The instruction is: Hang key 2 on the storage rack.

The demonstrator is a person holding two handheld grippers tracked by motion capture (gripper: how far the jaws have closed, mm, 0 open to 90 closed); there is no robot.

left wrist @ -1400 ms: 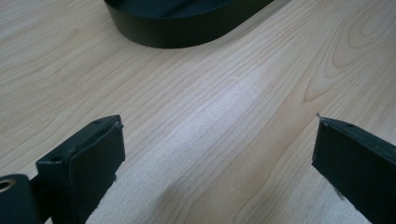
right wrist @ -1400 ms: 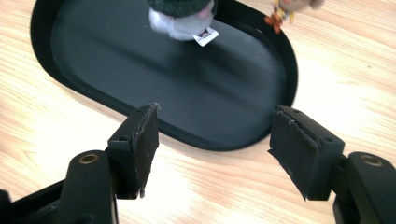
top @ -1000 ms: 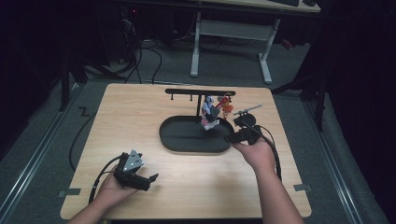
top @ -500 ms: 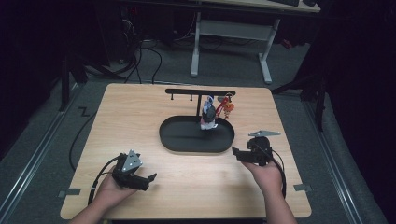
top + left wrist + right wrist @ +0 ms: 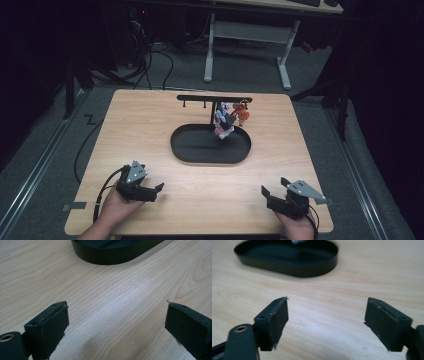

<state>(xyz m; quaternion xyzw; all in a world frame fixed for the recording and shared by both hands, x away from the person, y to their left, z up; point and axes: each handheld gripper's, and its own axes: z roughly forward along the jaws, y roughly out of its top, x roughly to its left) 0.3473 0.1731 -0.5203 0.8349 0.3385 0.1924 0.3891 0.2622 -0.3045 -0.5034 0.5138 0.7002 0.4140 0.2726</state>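
Resting on the bench [image 5: 150, 125], both hands sit at its near edge, well apart from the black tray [image 5: 210, 156] at the middle. Left tongs [image 5: 156, 189] lie near the tray's left front side, held by the left hand [image 5: 117, 207], their jaws spread with bare wood between them; the left gripper view shows the left tongs [image 5: 117, 322] wide apart with the tray's wall [image 5: 117, 256] ahead. Right tongs [image 5: 265, 195] lie near the tray's right front side in the right hand [image 5: 300, 225]; their jaws have just been opening and stand spread, nothing between them. The right gripper view shows the right tongs [image 5: 325, 322] agape over wood, the tray [image 5: 287, 266] farther off. A black rack [image 5: 214, 99] rises from the tray's far side, its bar level above it. Small toys [image 5: 225, 119] hang from the bar, right of the post, over the tray's far rim; an orange one [image 5: 243, 115] hangs at their right.
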